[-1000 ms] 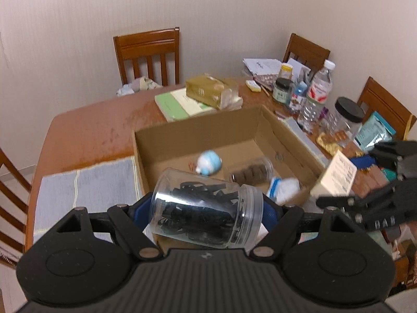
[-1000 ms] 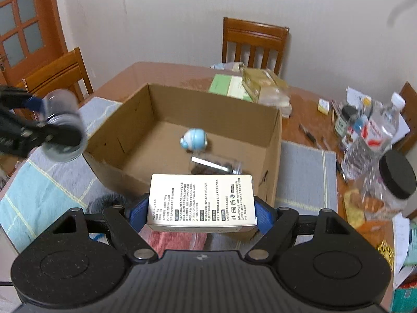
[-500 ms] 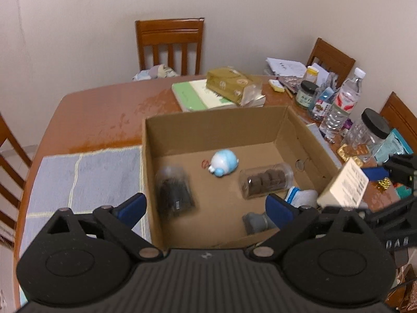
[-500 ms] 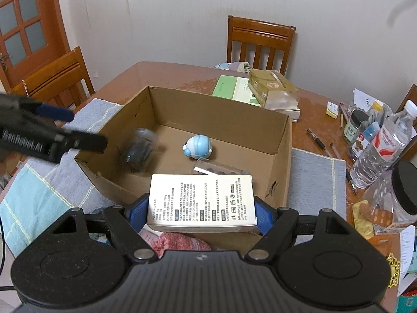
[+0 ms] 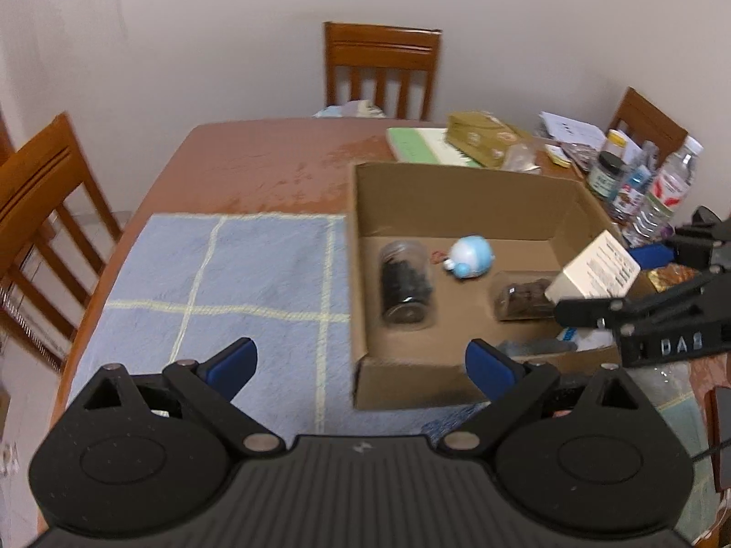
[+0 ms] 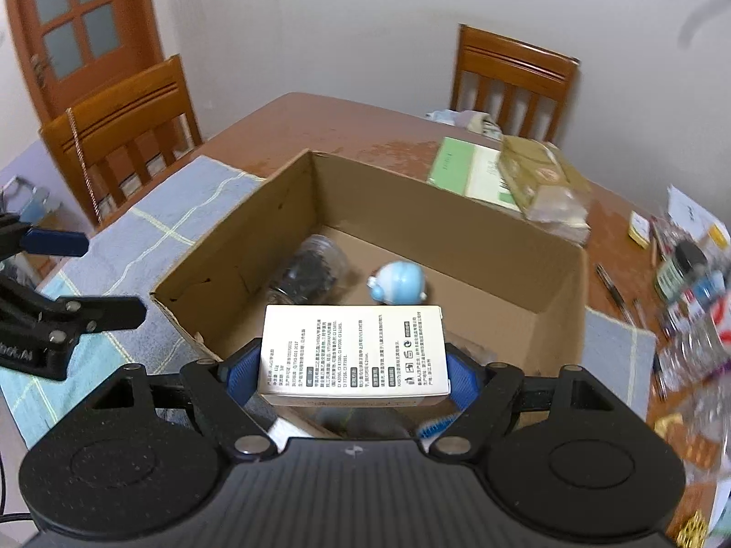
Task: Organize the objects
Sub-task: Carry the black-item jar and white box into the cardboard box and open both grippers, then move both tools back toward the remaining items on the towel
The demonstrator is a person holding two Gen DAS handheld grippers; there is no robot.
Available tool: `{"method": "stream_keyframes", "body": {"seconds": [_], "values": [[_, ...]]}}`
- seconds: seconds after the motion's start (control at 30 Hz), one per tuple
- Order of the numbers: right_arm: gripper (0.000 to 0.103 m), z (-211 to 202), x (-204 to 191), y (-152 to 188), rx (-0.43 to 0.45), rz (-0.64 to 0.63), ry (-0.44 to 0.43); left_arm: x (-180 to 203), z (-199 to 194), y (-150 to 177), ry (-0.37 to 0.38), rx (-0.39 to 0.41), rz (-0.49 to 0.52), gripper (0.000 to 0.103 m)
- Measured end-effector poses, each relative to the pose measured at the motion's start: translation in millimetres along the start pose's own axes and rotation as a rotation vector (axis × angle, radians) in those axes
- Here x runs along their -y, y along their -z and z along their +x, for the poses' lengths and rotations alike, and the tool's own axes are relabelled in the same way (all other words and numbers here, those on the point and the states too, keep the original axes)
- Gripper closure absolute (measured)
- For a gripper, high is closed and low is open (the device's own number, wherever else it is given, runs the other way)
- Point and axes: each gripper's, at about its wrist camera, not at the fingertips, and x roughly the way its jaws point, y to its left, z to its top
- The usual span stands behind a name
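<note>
An open cardboard box [image 5: 457, 192] [image 6: 457, 214] stands on the wooden table. Inside it lie a clear jar of black pieces [image 5: 406, 287] [image 6: 310, 269], a round blue-and-white toy [image 5: 470, 255] [image 6: 397, 281] and a second clear jar of brown pieces [image 5: 521, 297]. My left gripper [image 5: 361, 356] [image 6: 87, 276] hangs open and empty over the box's near left corner. My right gripper [image 6: 352, 370] is shut on a white printed carton [image 6: 352, 347] [image 5: 594, 269], held level above the box's near right edge.
A blue checked cloth [image 5: 228, 274] covers the table left of the box. Behind the box lie a green book [image 5: 420, 144] and a tan packet [image 5: 484, 137]. Bottles and jars [image 5: 662, 192] crowd the right side. Wooden chairs [image 5: 381, 68] ring the table.
My left gripper opened and let go of the clear jar, which fell into the box and now lies at its left side. The right gripper carried the white carton over the box's edge.
</note>
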Motion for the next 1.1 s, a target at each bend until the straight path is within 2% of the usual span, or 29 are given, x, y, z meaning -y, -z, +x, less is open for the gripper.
{"method": "stream_keyframes", "body": {"seconds": [0.07, 0.13, 0.3, 0.5, 0.9, 1.1], "values": [[0.007, 5, -4, -7, 0.003, -0.007, -0.008, -8, 0, 6, -0.005, -0.013, -0.029, 0.005], [0.000, 8, -8, -10, 0.017, -0.013, -0.006, -15, -1, 12, -0.023, -0.021, -0.053, 0.006], [0.000, 8, -15, -9, 0.017, -0.029, -0.017, -27, -6, 26, -0.034, -0.040, -0.096, 0.006], [0.000, -3, -18, 6, 0.028, -0.009, -0.012, -20, -12, 42, -0.028, -0.043, -0.091, 0.005], [0.000, -26, -32, 77, 0.038, 0.077, 0.033, -2, -16, 77, 0.059, -0.068, -0.035, 0.005], [0.000, -37, -35, 104, 0.035, 0.160, 0.102, 3, -20, 87, 0.088, -0.078, 0.010, 0.005]]}}
